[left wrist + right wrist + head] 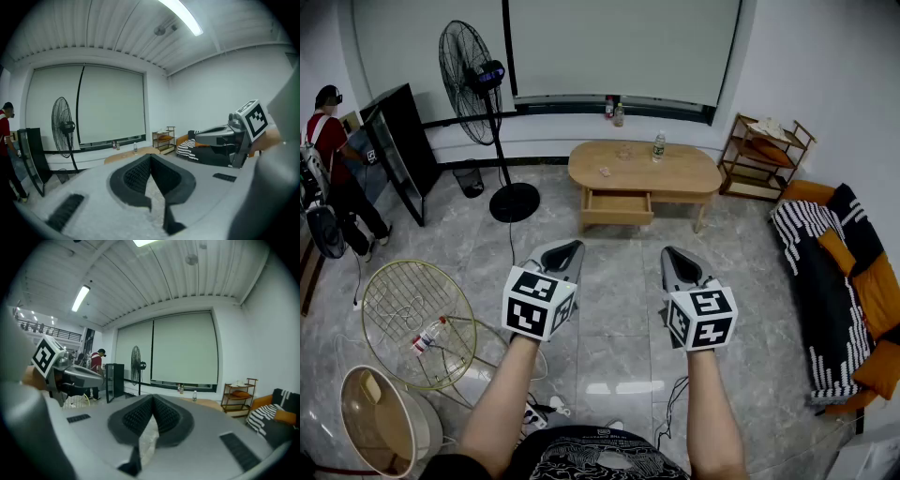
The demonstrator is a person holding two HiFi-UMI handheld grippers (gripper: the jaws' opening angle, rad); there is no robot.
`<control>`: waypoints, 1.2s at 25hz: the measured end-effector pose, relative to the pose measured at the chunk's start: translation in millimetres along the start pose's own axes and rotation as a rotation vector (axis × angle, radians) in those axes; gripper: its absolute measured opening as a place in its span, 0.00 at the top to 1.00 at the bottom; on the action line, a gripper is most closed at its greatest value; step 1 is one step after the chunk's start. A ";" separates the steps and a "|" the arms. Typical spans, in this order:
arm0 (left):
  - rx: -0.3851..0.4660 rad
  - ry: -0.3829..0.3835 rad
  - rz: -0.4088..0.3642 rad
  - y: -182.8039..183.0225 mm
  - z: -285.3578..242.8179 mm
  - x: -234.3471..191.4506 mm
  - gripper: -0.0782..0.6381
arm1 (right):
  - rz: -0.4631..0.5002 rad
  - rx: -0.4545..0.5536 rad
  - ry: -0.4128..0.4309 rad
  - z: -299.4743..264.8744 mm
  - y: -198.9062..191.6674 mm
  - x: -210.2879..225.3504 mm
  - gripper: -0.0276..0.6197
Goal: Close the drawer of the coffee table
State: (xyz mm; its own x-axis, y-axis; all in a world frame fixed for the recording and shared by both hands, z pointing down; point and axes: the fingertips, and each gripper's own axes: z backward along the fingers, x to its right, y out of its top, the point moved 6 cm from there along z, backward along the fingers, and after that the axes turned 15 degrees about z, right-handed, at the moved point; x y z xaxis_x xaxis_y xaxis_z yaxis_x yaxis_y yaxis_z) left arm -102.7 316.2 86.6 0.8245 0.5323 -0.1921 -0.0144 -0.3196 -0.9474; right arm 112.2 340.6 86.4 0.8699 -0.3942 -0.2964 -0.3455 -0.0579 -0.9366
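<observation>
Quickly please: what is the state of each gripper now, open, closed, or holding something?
Left gripper: closed, holding nothing.
Right gripper: closed, holding nothing.

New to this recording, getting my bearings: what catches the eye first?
The left gripper and right gripper, both shut and empty, point forward side by side in the head view's middle. Beyond them stands the oval wooden coffee table, its drawer pulled open. A tall black fan stands left of it.

Pale matt wood coffee table [684,174] and drawer [617,208]; glossy, smooth grey stone-look floor [609,309].
</observation>
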 end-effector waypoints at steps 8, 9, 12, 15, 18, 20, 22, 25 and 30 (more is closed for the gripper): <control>-0.002 0.011 -0.002 -8.7 -5.4 35.1 0.89 | -0.014 0.016 0.020 23.6 -13.8 15.1 0.88; -0.003 0.014 -0.004 -10.3 -5.3 39.0 0.89 | -0.019 0.018 0.024 26.0 -16.5 16.2 0.86; -0.006 0.017 -0.008 -15.5 -6.0 51.0 0.89 | -0.029 0.018 0.041 31.7 -25.1 18.5 0.82; -0.012 0.021 -0.010 -17.3 -6.7 58.8 0.89 | -0.030 0.017 0.058 35.0 -28.2 20.3 0.77; -0.014 0.024 -0.013 -18.9 -7.9 59.4 0.89 | -0.036 0.022 0.065 33.0 -28.7 21.4 0.71; -0.012 0.028 -0.012 -19.4 -8.7 56.1 0.89 | -0.038 0.027 0.070 29.3 -28.6 20.1 0.66; -0.008 0.030 -0.010 -17.3 -11.7 52.1 0.89 | -0.035 0.029 0.076 23.9 -27.7 19.8 0.65; -0.008 0.028 -0.007 -14.4 -21.5 43.4 0.89 | -0.040 0.030 0.081 11.0 -26.5 22.5 0.62; -0.008 0.030 -0.003 -5.6 -48.8 16.3 0.89 | -0.035 0.018 0.090 -27.0 -24.1 30.0 0.57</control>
State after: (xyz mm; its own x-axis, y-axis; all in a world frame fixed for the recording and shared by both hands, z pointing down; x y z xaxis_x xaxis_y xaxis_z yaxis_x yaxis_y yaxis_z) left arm -61.6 288.5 101.3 0.8411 0.5096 -0.1810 -0.0074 -0.3238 -0.9461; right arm 137.1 305.3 105.1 0.8459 -0.4729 -0.2467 -0.3086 -0.0566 -0.9495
